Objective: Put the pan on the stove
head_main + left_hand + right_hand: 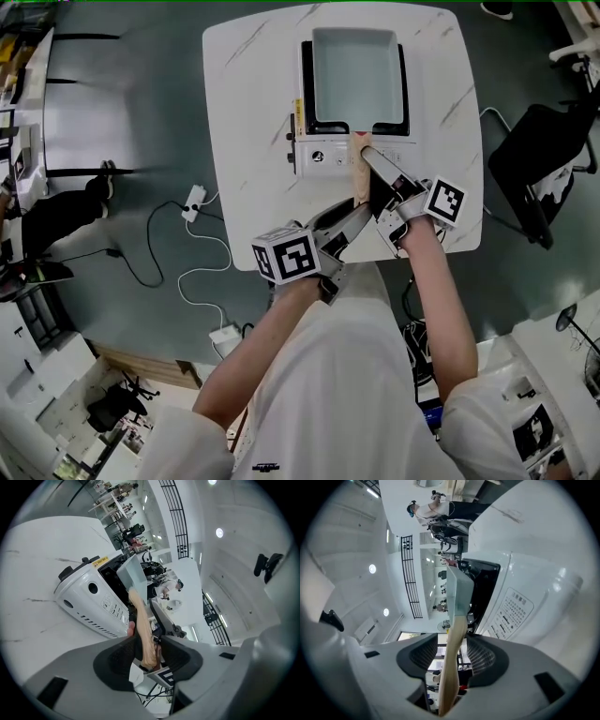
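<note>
A pale grey square pan (356, 80) sits on the white single-burner stove (323, 155) on the table, its wooden handle (360, 173) pointing toward me. My right gripper (371, 161) reaches the handle near the stove's front; my left gripper (356, 214) is at the handle's near end. In the left gripper view the handle (143, 620) runs between the jaws of the left gripper (149, 651), which stand slightly apart from it. In the right gripper view the handle (457, 634) passes between the open jaws of the right gripper (454, 656) with a gap on each side.
The white marble-patterned table (244, 112) ends just behind my grippers. On the floor to the left lie a white power strip (194, 200) and cables. A black chair (544, 169) stands to the right of the table.
</note>
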A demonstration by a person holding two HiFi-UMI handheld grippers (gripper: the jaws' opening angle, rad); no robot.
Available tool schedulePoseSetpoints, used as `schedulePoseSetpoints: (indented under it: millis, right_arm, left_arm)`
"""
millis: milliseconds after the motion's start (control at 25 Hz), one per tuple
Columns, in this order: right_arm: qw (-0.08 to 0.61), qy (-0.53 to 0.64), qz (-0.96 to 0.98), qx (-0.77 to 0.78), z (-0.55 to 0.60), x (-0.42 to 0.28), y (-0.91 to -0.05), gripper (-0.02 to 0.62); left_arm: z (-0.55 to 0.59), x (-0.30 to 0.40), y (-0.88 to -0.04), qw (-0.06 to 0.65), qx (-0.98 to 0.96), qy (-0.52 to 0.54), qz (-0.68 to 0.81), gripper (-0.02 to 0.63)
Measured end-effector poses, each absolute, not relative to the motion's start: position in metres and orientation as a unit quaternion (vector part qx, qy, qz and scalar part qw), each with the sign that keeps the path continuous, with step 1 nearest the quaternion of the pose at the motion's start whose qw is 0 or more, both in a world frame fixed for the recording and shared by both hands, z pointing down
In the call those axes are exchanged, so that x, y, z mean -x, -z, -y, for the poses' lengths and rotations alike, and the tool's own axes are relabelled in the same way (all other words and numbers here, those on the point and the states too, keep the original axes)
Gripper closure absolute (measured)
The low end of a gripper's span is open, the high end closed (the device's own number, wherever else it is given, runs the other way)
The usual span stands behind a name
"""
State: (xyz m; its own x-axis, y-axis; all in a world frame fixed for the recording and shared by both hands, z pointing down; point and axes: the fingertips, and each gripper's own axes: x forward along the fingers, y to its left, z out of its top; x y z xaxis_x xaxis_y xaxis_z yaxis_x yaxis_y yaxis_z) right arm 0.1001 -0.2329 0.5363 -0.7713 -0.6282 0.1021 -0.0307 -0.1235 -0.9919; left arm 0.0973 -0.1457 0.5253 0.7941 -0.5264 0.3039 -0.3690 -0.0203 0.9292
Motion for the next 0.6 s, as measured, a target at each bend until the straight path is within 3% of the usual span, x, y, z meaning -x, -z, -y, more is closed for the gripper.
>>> schedulePoseSetpoints:
  millis: [320, 600]
  right_arm:
    - [0.172, 0.655, -0.656, 0.334, 0.225, -0.128, -0.528, 0.405]
    - [0.144, 0.583, -0.700, 0.386, 0.202, -0.145, -0.481, 0.413]
  left_arm:
    - [0.143, -0.079, -0.514, 0.598, -0.728, 0.063, 0.330, 0.425]
    - [0.134, -0.055, -0.483, 0.530, -0.770, 0.034, 0.353, 0.434]
